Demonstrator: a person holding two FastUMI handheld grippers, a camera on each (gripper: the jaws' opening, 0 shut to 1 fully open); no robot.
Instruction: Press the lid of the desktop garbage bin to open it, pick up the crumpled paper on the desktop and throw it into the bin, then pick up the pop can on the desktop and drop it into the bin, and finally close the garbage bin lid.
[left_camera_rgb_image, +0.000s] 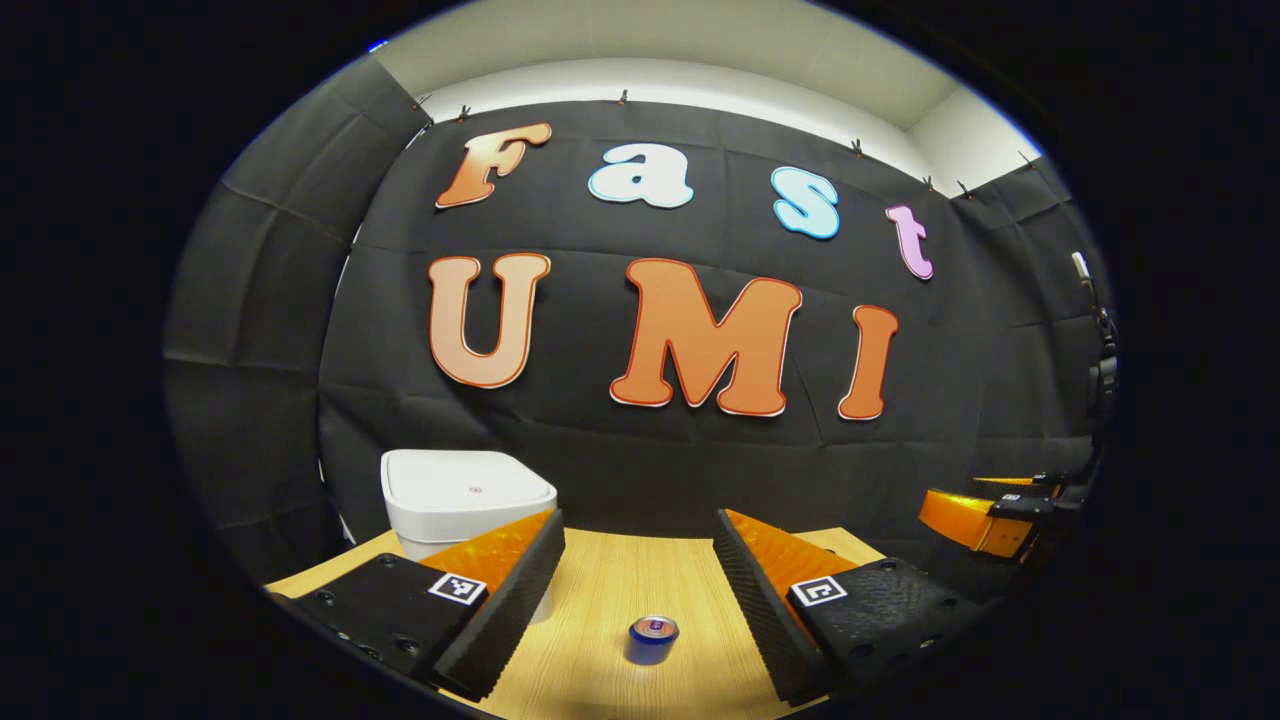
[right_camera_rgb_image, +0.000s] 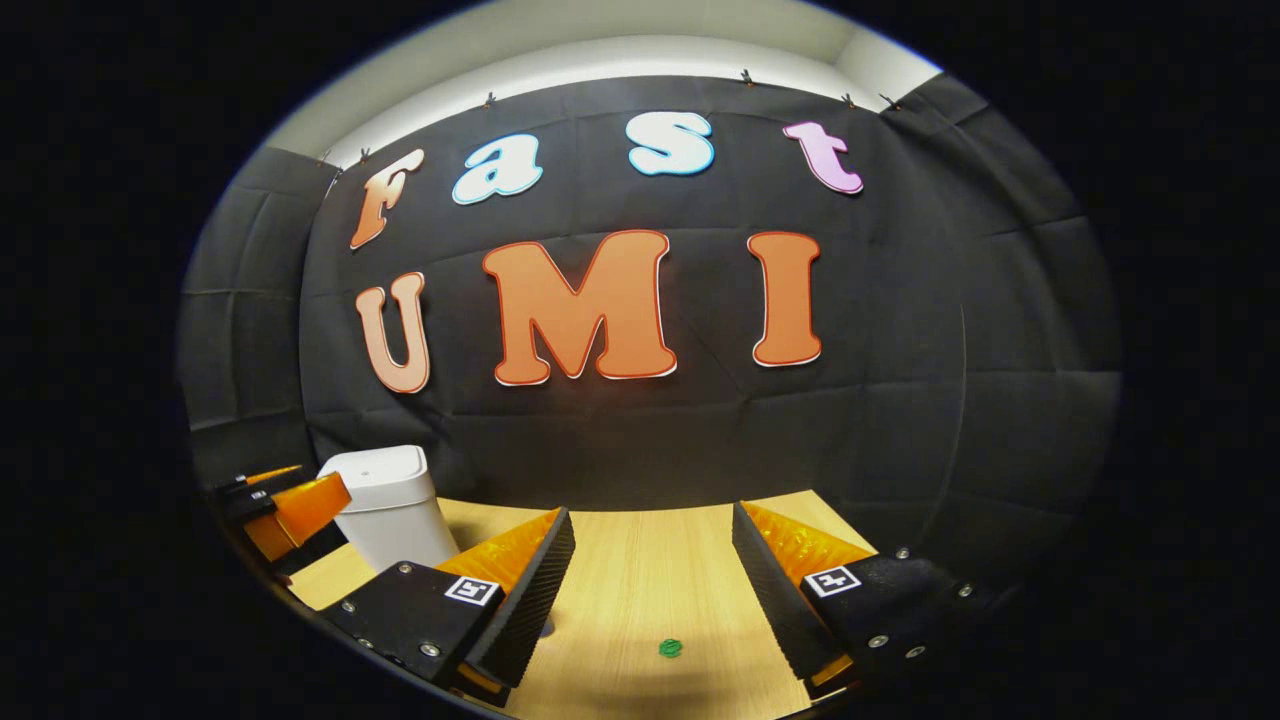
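Observation:
The white garbage bin (left_camera_rgb_image: 467, 497) stands at the back left of the wooden table with its lid down; in the right gripper view the garbage bin (right_camera_rgb_image: 385, 505) is at the far left. A blue pop can (left_camera_rgb_image: 653, 638) stands upright on the table, low between the spread fingers of my left gripper (left_camera_rgb_image: 638, 530), which is open and holds nothing. My right gripper (right_camera_rgb_image: 652, 525) is open too, above bare table. A small green crumpled paper (right_camera_rgb_image: 670, 648) lies on the wood below and between its fingers. The other gripper (right_camera_rgb_image: 290, 510) hangs beside the bin.
The wooden table (left_camera_rgb_image: 620, 580) runs back to the black cloth wall. The other gripper (left_camera_rgb_image: 985, 515) shows at the right edge of the left gripper view, off the table's right side.

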